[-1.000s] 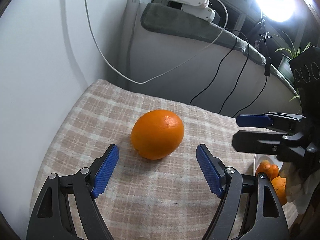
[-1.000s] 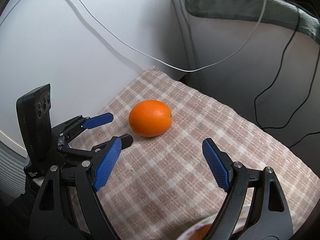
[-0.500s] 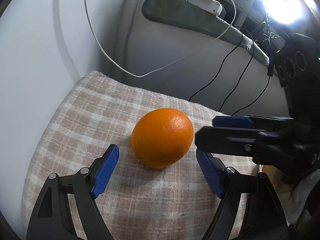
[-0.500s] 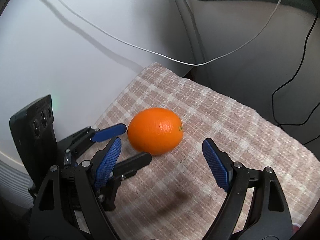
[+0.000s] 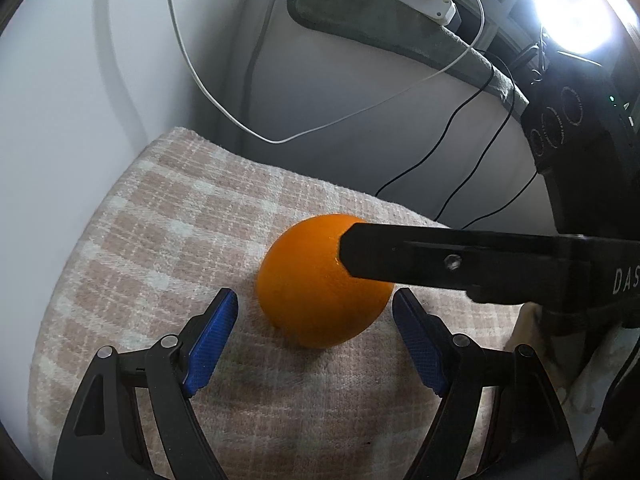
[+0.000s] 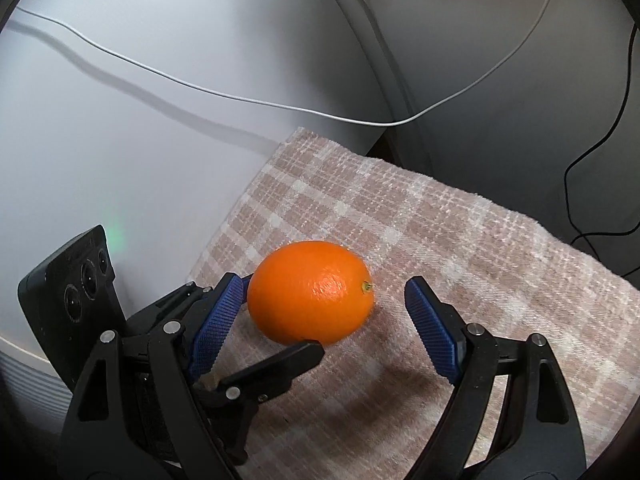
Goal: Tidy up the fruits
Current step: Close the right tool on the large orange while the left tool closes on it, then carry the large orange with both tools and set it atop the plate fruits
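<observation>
A large orange [image 5: 316, 288] lies on a beige checked cloth [image 5: 168, 216]. My left gripper [image 5: 316, 340] is open, its blue pads just short of the orange on either side. My right gripper [image 6: 324, 320] is open too and straddles the same orange [image 6: 310, 292] from the other side. In the left wrist view one black finger of the right gripper [image 5: 440, 256] crosses in front of the orange. In the right wrist view the left gripper's fingers [image 6: 276, 368] reach in from the lower left beside the orange.
The cloth [image 6: 460, 248] ends at a white wall [image 6: 120, 100] on the left and a grey upholstered back [image 5: 340, 100] behind. White and black cables [image 5: 460, 140] hang along the back. A bright lamp [image 5: 576, 4] glares at the top right.
Both grippers have moved in toward the orange. The right gripper's finger now overlaps it in the left wrist view. The orange has not moved on the cloth.
</observation>
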Demonstrator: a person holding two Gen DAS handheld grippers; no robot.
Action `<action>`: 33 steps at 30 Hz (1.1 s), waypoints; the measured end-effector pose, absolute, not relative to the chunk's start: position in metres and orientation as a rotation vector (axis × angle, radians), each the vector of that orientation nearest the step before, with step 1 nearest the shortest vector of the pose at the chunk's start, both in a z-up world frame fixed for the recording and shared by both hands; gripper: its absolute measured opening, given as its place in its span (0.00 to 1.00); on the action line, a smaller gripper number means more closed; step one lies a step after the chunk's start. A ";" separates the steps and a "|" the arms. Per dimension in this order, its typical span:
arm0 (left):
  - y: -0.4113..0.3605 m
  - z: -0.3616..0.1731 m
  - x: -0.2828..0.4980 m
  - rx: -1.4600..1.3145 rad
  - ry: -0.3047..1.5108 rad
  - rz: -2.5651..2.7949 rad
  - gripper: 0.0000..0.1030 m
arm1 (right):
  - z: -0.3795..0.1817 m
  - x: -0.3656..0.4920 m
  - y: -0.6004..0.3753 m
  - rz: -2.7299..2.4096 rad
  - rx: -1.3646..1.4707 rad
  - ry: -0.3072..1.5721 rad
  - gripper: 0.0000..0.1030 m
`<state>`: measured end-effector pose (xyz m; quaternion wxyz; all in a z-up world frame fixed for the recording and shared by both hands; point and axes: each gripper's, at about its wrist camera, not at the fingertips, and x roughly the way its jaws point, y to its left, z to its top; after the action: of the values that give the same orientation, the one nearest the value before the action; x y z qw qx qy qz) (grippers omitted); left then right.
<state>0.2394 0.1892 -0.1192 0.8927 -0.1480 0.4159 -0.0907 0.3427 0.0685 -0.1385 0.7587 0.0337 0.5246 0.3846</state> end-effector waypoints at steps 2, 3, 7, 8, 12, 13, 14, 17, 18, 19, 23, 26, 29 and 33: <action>0.190 -0.119 0.241 -0.313 0.861 -0.188 0.77 | -0.141 0.344 0.071 0.843 0.080 1.153 0.83; 0.189 -0.119 0.242 -0.314 0.860 -0.187 0.77 | -0.141 0.344 0.072 0.847 0.081 1.156 0.83; 0.188 -0.118 0.243 -0.310 0.855 -0.191 0.77 | -0.144 0.344 0.076 0.859 0.087 1.165 0.83; 0.187 -0.118 0.243 -0.305 0.855 -0.192 0.77 | -0.145 0.345 0.077 0.866 0.092 1.171 0.83; 0.182 -0.119 0.245 -0.291 0.854 -0.197 0.75 | -0.149 0.345 0.080 0.878 0.097 1.186 0.82; 0.181 -0.119 0.245 -0.289 0.852 -0.198 0.75 | -0.150 0.345 0.081 0.880 0.098 1.191 0.78; 0.180 -0.118 0.246 -0.287 0.850 -0.202 0.73 | -0.151 0.345 0.082 0.873 0.093 1.192 0.74; 0.171 -0.117 0.246 -0.262 0.842 -0.195 0.70 | -0.152 0.346 0.080 0.875 0.103 1.196 0.72; 0.170 -0.118 0.246 -0.253 0.840 -0.190 0.69 | -0.152 0.347 0.079 0.875 0.110 1.200 0.72; 0.168 -0.118 0.246 -0.243 0.837 -0.184 0.68 | -0.152 0.347 0.078 0.876 0.114 1.201 0.72; 0.162 -0.117 0.246 -0.229 0.828 -0.170 0.68 | -0.150 0.344 0.079 0.874 0.114 1.194 0.72; 0.161 -0.116 0.242 -0.231 0.821 -0.164 0.68 | -0.148 0.341 0.079 0.872 0.115 1.188 0.72; 0.157 -0.111 0.235 -0.226 0.810 -0.166 0.68 | -0.145 0.337 0.075 0.871 0.117 1.184 0.72; 0.151 -0.103 0.226 -0.220 0.785 -0.169 0.68 | -0.135 0.329 0.068 0.871 0.111 1.166 0.72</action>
<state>0.2259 0.1510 -0.1025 0.9147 -0.1069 0.3810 -0.0821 0.3293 0.0677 -0.1350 0.7453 0.0507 0.5328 0.3976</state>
